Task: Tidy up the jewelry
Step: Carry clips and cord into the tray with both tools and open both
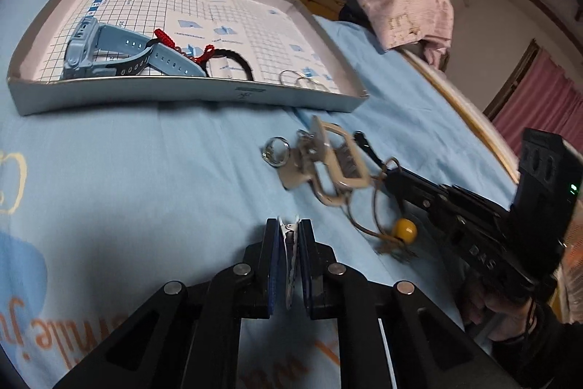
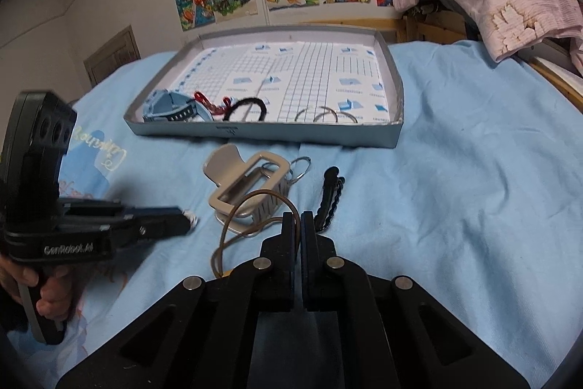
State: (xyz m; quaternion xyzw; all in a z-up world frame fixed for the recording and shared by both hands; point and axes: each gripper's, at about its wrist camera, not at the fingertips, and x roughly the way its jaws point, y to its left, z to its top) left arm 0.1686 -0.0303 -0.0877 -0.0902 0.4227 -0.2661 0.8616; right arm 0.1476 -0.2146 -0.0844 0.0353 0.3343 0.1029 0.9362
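Plainly, the left gripper is pinching a small silver hair clip edge-on between its pads, held over the blue bedsheet short of the tray. The right gripper is pressed together on a thin brown cord that loops out beside the beige claw clip.

The cord looks the likelier trouble: its loop lies against the claw clip, so lifting it could drag that clip or the key ring along. The yellow bead on its end may swing. The hair clip is gripped narrowly (a thin, slick thing) and might twist or slip on the way over.

The shallow cardboard tray already holds a blue watch, a red-knotted bracelet, a black hair tie and wire hoops near its front wall. A black clip lies on the sheet.
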